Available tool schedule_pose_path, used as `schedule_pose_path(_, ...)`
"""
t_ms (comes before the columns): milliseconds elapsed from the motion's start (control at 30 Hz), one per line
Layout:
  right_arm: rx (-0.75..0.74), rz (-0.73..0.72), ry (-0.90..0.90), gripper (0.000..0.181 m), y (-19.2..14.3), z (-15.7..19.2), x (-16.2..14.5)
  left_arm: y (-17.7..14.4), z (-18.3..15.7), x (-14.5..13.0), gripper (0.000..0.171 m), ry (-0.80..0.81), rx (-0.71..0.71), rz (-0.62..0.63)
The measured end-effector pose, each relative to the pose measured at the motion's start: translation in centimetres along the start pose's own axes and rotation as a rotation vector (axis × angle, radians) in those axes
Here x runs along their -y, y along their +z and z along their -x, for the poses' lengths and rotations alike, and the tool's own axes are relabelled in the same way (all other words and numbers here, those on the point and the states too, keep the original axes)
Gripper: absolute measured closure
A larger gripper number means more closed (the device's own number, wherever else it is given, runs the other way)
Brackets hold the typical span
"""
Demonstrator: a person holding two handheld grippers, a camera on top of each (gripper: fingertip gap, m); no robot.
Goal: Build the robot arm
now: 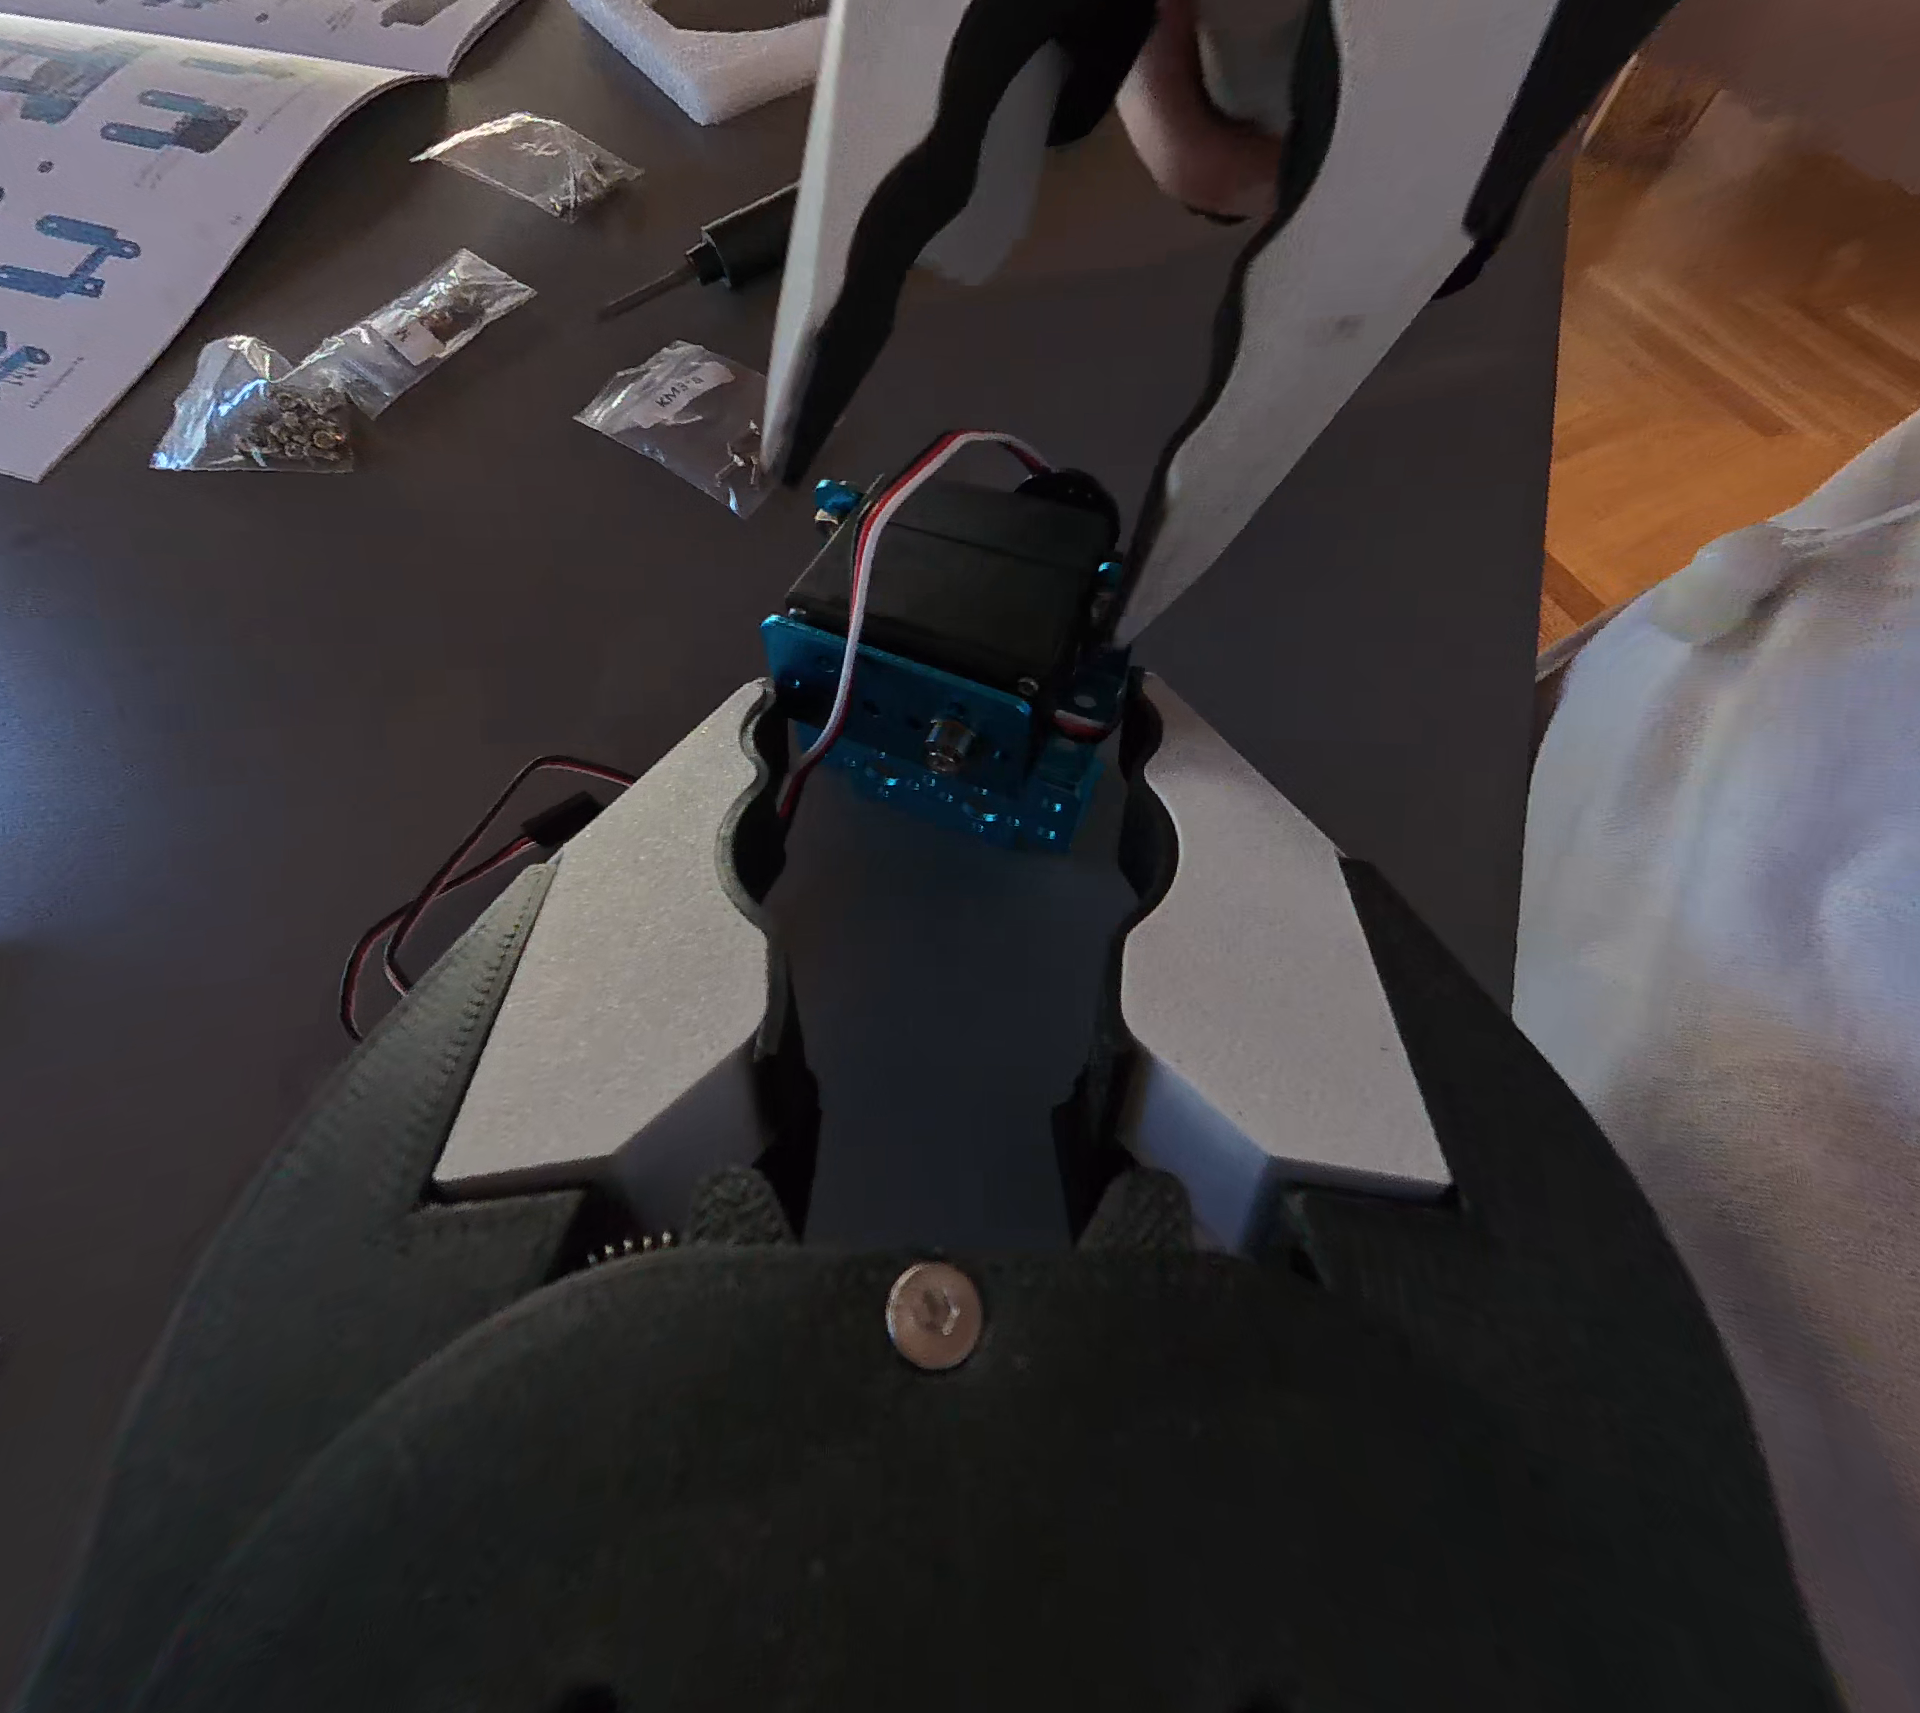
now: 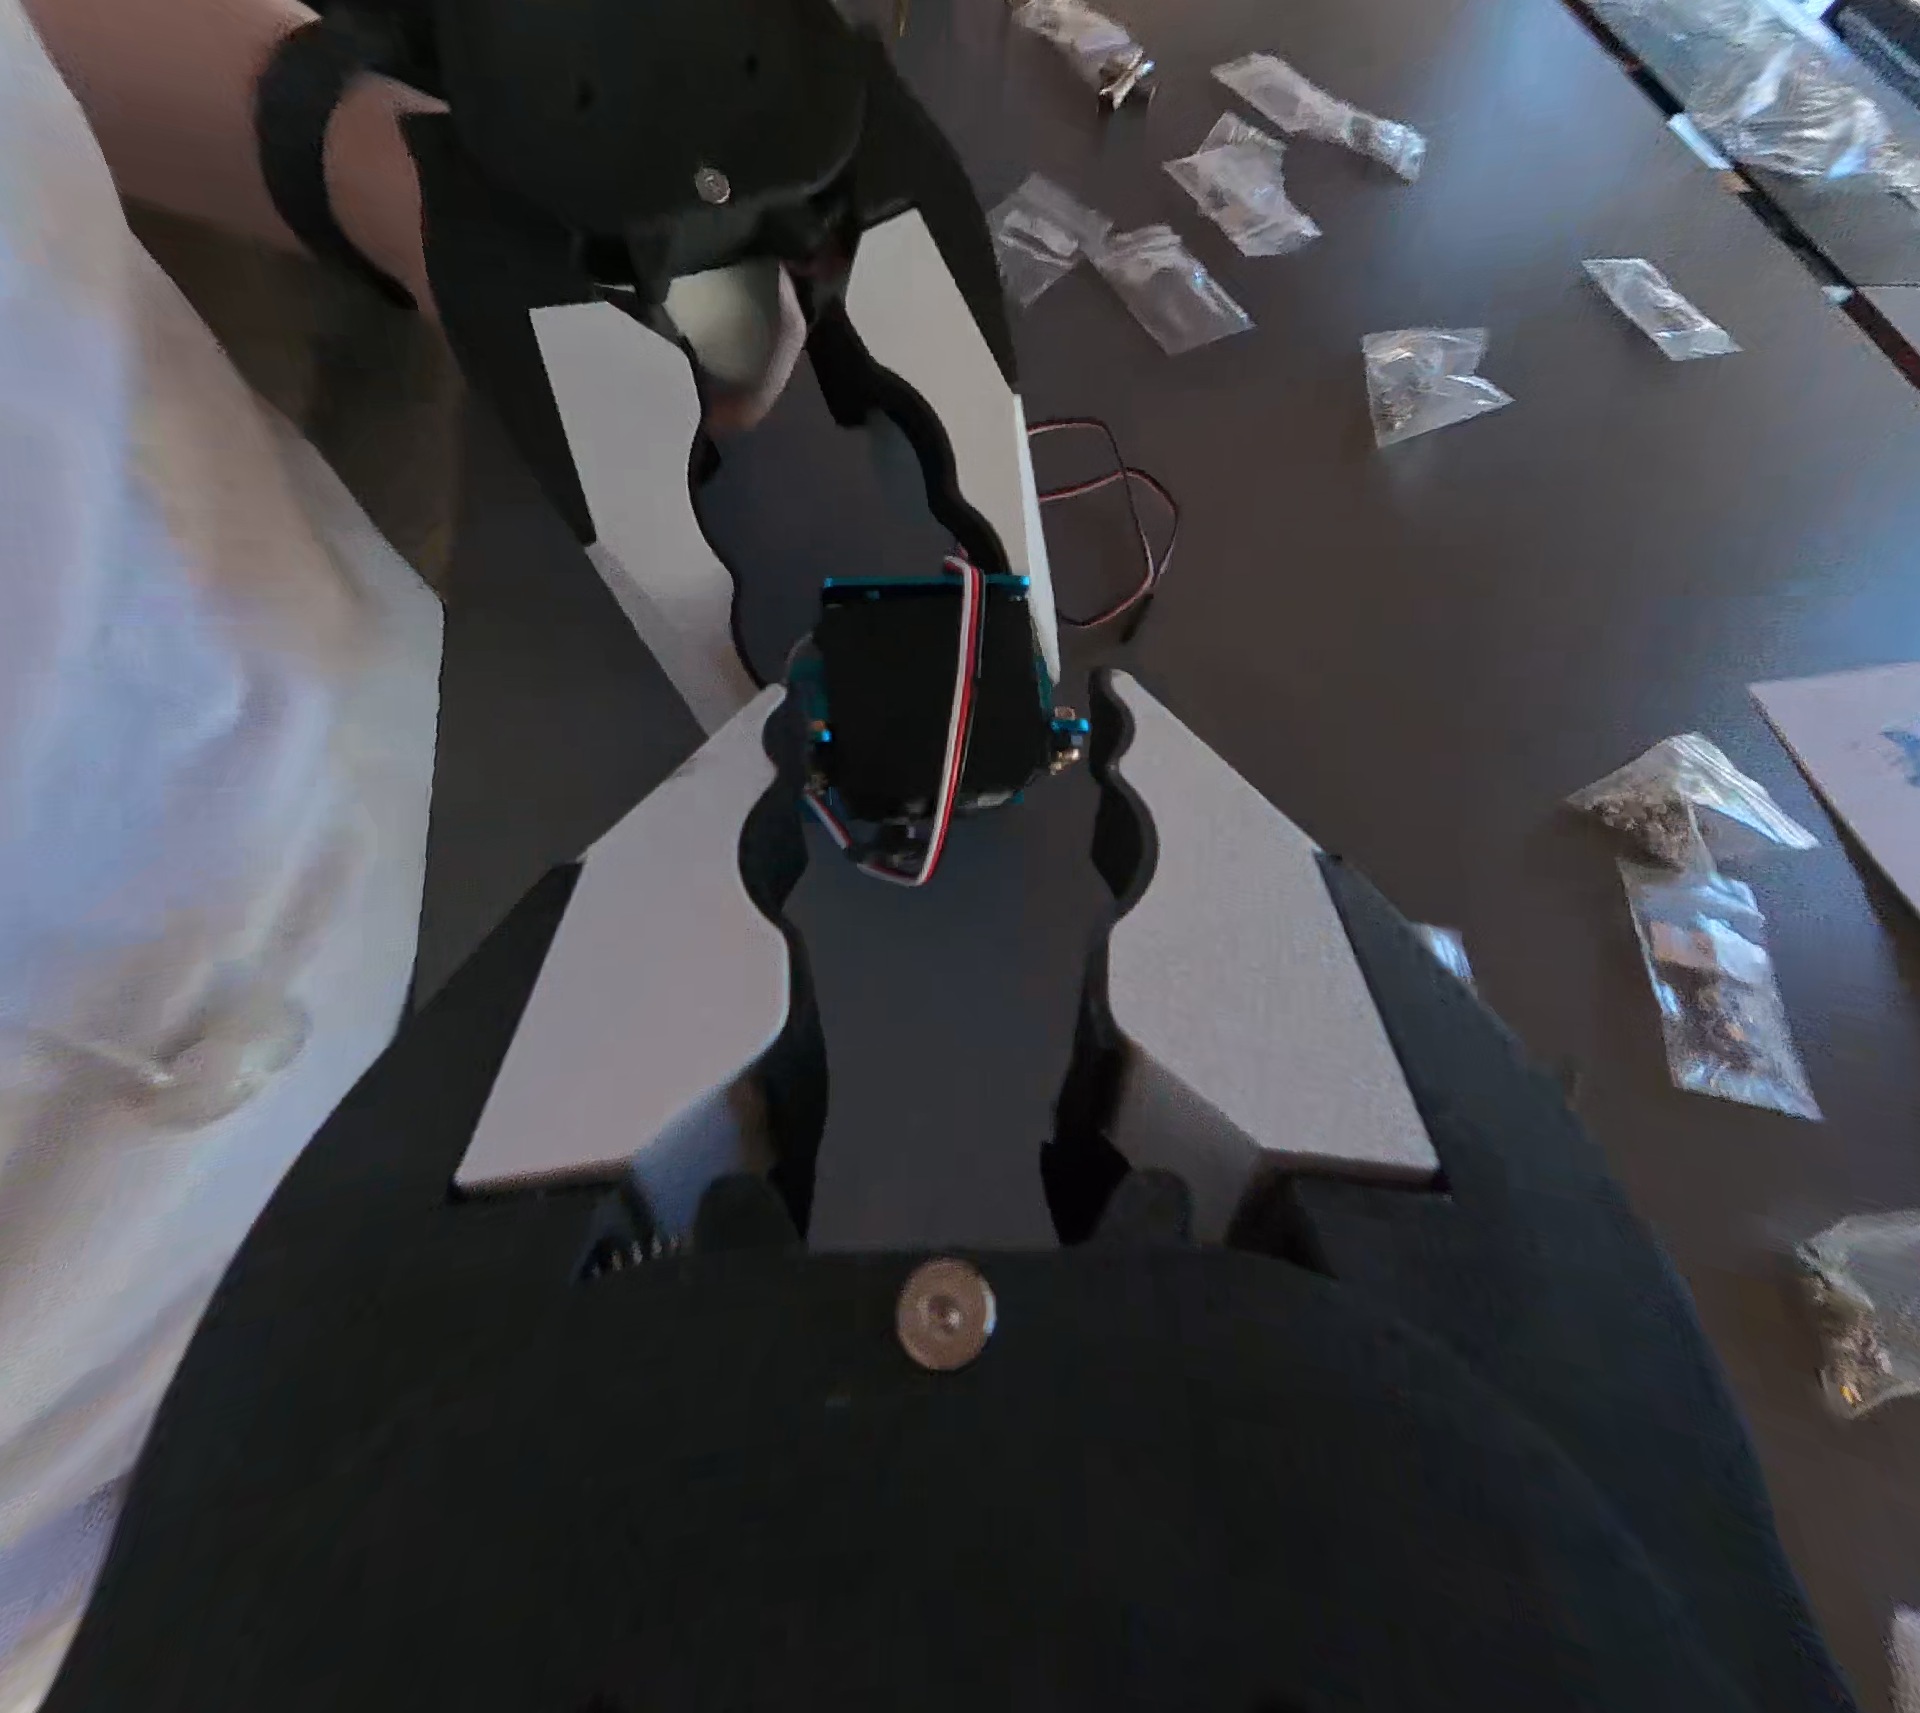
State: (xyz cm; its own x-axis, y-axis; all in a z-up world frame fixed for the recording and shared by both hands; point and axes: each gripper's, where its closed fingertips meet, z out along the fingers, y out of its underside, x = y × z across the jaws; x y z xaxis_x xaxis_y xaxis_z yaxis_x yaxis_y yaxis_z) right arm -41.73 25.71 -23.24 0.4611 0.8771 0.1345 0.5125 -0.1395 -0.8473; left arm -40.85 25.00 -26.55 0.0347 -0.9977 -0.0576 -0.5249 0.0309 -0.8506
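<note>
Left hand-held gripper (image 1: 948, 707) clamping blue servo bracket (image 1: 935, 759); right hand-held gripper (image 2: 940, 707) open around it

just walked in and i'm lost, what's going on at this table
A person is working over a dark table with a hand-held gripper in each hand. Both grippers meet at a black servo mounted in a blue metal bracket. The left hand-held gripper has its fingers on either side of the bracket; the right hand-held gripper sits open around the servo from the opposite side. Small bags of screws, an open instruction booklet and a white foam piece lie around.
</note>
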Motion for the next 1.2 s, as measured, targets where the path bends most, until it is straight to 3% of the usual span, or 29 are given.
schedule_pose_path(100,0.086,0.040,0.018,0.137,0.9,0.5,-0.1,0.0,0.0,-0.1,0.106,0.009,-0.001,0.006)
schedule_pose_path(400,0.099,0.136,-0.032,0.137,1.6,0.3,-0.1,-0.3,-0.1,-0.9,0.097,-0.029,-0.027,0.042)
schedule_pose_path(567,0.112,0.162,-0.052,0.137,1.6,0.2,-0.1,-2.9,1.4,-1.3,0.098,-0.090,-0.072,0.031)
schedule_pose_path(700,0.125,0.184,-0.072,0.138,1.6,0.2,-0.1,-5.2,2.9,-0.3,0.108,-0.115,-0.149,0.007)
schedule_pose_path(867,0.151,0.190,-0.119,0.137,1.8,0.4,0.1,-4.9,2.1,1.6,0.082,-0.083,-0.361,-0.004)
schedule_pose_path(967,0.166,0.196,-0.119,0.137,2.0,0.3,0.1,-3.1,1.1,0.6,0.089,0.005,-0.429,0.060)
schedule_pose_path(1033,0.170,0.201,-0.118,0.137,2.0,0.2,0.0,-2.1,0.6,-0.6,0.104,0.055,-0.431,0.117)
schedule_pose_path(1200,0.169,0.209,-0.112,0.137,2.0,0.2,0.0,-1.7,0.8,-0.5,0.111,0.074,-0.365,0.058)
